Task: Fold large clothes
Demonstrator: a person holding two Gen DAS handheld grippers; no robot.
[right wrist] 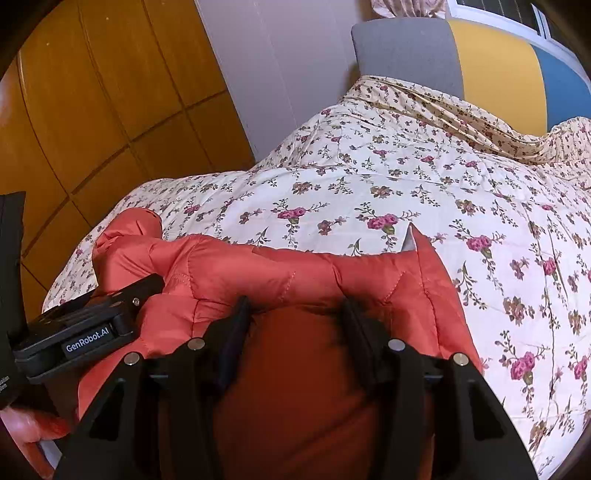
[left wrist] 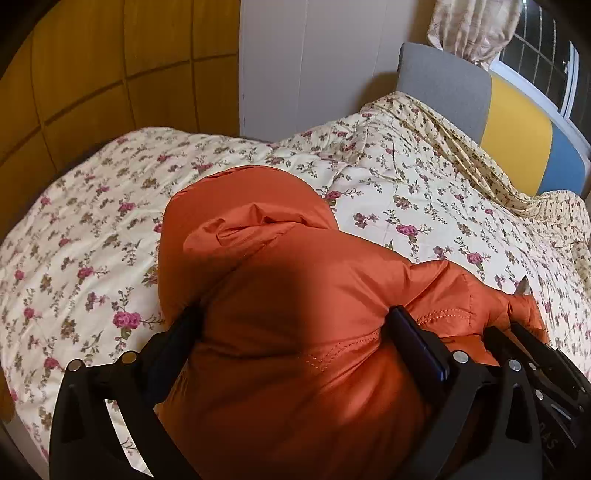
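"What was the orange jacket [left wrist: 295,295] like?"
"Puffy cloth, smooth and a bit shiny, with stitched lines."
"And the bedspread [right wrist: 369,177]?"
"Soft, matt flowery cloth. The wall panels [left wrist: 92,74] were smooth, shiny wood."

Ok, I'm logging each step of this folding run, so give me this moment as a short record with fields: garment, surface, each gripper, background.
garment: orange puffer jacket, bunched up, hood end toward the wall
surface: bed with floral quilt
left gripper: shut on a thick fold of the jacket
right gripper: shut on the jacket's quilted edge, beside the left gripper
background: wooden wardrobe, grey, yellow and blue headboard, curtain
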